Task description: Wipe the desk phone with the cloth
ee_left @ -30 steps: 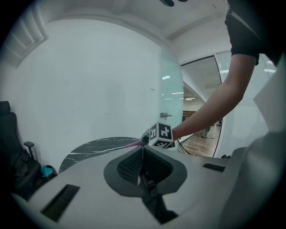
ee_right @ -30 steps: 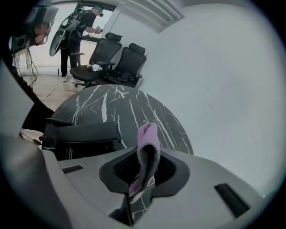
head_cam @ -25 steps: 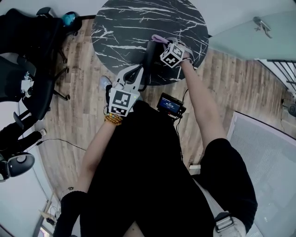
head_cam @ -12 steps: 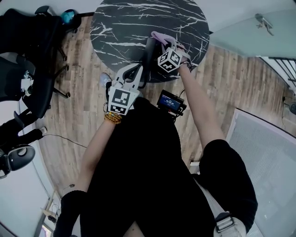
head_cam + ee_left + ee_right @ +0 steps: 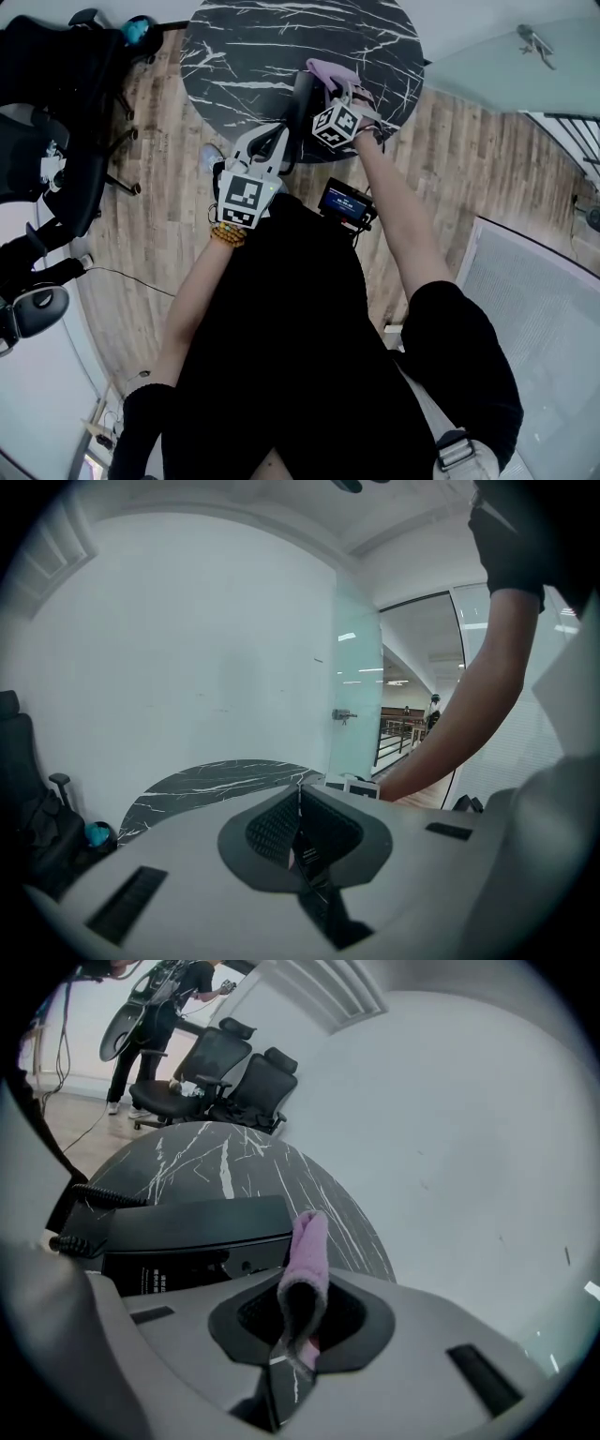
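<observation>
The black desk phone [image 5: 300, 108] stands on edge at the near rim of the round black marble table [image 5: 253, 47]. In the right gripper view the desk phone [image 5: 197, 1232] shows a printed label and a coiled cord to its left. My right gripper [image 5: 300, 1321] is shut on the pink cloth [image 5: 307, 1260], whose fold sticks up past the jaws beside the phone's right edge. From above, the pink cloth [image 5: 328, 68] lies at the phone's far end. My left gripper [image 5: 279, 145] is shut, with its tips against the phone's near left side. A thin dark sliver shows low between its jaws.
Black office chairs [image 5: 56, 112] stand left of the table on the wood floor. A person [image 5: 155, 1016] stands beyond the chairs [image 5: 234, 1072]. A glass door [image 5: 356, 696] is right of the table [image 5: 216, 780]. A small screen device [image 5: 345, 203] hangs at my chest.
My right gripper has moved a little toward me and to the left along the phone, carrying the cloth. The left gripper has hardly moved.
</observation>
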`<state>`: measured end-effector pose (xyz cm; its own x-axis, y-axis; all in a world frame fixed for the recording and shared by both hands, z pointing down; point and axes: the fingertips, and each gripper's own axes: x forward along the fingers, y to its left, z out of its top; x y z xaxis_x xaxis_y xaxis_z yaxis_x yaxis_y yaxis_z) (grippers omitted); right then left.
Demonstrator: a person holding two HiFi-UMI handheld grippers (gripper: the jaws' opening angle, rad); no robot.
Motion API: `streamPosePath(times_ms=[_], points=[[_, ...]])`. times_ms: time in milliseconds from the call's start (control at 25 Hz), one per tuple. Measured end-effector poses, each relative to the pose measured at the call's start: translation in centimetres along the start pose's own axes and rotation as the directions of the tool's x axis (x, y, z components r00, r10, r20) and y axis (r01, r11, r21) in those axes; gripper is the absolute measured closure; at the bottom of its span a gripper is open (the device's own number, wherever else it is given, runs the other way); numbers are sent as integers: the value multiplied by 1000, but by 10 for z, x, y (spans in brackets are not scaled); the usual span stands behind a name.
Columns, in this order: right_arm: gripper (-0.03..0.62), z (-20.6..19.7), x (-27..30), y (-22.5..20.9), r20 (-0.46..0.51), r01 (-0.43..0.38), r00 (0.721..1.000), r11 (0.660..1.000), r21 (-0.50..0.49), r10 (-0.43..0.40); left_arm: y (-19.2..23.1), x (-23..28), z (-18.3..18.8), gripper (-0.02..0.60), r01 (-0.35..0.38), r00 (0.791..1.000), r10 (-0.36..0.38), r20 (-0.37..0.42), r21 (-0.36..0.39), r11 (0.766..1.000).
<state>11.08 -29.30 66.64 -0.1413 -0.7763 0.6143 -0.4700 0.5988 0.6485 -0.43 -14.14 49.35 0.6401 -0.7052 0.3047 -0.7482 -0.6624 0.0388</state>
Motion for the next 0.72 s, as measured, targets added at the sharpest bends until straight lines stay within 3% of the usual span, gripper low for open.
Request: streamPosePath(times_ms=[720], points=[[533, -5, -10, 29, 7, -87, 996, 986, 145, 87, -7, 4, -1, 563, 21, 1000, -21, 4, -3, 1000]])
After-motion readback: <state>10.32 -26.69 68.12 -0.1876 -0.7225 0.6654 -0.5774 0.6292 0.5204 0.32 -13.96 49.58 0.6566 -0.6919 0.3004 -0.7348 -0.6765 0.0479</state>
